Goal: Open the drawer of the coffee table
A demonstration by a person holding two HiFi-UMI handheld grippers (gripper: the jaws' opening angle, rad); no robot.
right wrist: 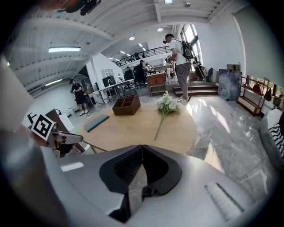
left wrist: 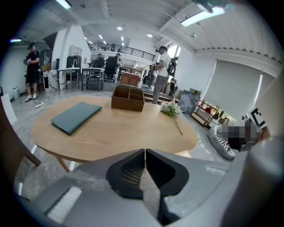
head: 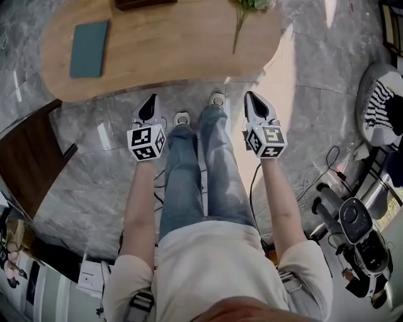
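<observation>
An oval wooden coffee table (head: 164, 50) stands in front of me; no drawer shows in any view. On it lie a teal book (head: 89, 48), a flower stem (head: 242, 19) and a brown box (head: 141, 3). My left gripper (head: 151, 99) hangs over the floor just short of the table's near edge, its jaws shut with nothing between them. My right gripper (head: 250, 95) is level with it on the right, also shut and empty. The left gripper view has the closed tips (left wrist: 145, 150) in front of the table (left wrist: 115, 133). In the right gripper view the closed tips (right wrist: 142, 147) point at the table (right wrist: 133, 128).
A dark wooden panel (head: 28, 151) stands on the floor at the left. Cables and a wheeled machine (head: 356, 226) lie at the right, with a striped cushion (head: 381, 104) beyond. My legs and shoes (head: 200, 113) are between the grippers. People stand far behind the table.
</observation>
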